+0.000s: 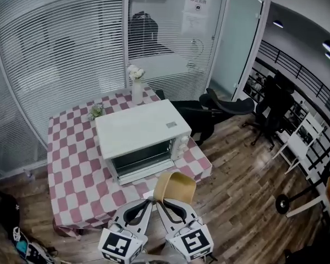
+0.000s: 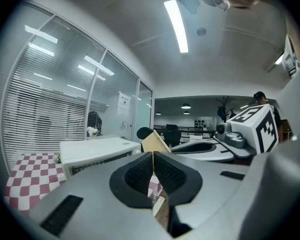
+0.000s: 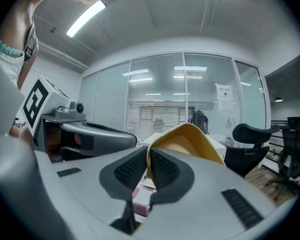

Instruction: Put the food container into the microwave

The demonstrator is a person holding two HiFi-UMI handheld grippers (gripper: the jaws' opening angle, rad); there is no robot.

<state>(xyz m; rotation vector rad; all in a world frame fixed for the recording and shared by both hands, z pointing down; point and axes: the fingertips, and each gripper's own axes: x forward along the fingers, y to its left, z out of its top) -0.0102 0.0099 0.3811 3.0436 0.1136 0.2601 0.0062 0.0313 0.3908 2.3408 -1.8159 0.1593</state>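
A tan food container hangs in front of the table's near edge, held between both grippers. My left gripper is shut on its left rim and my right gripper is shut on the rim beside it. In the left gripper view the jaws of the left gripper pinch a thin tan edge of the container. In the right gripper view the right gripper clamps the curved rim of the container. The white microwave stands on the table, its dark glass front towards me.
The table has a pink-and-white checked cloth. A vase of white flowers and a small plant stand behind the microwave. Black office chairs sit to the right on the wooden floor. Glass walls with blinds rise behind.
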